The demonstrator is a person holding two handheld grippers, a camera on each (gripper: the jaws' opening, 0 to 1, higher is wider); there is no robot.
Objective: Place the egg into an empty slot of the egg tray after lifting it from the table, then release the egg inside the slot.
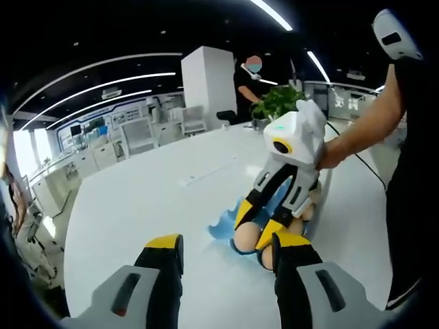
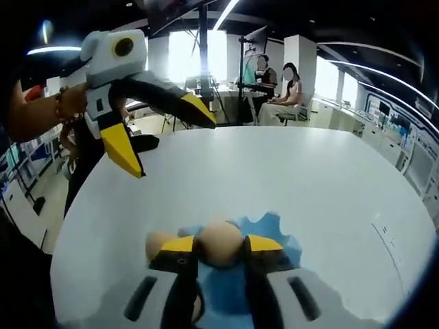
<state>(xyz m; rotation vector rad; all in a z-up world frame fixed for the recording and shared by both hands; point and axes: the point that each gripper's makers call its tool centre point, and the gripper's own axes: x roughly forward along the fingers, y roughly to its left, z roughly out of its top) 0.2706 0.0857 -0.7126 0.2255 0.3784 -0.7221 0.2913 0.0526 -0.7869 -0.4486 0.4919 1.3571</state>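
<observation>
One egg [image 2: 221, 242] sits clamped in my right tool [image 2: 221, 248] over the blue tray [image 2: 274, 233] at 6 o'clock; left tool [image 1: 226, 250] wide, so next I ease open.

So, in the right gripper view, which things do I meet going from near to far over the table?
right gripper holding an egg → blue egg tray → bare white table → seated people beyond the far edge.

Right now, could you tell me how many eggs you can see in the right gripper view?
2. One egg sits between the right gripper jaws over the blue egg tray; another egg lies left of it. More may be hidden behind the gripper.
</observation>
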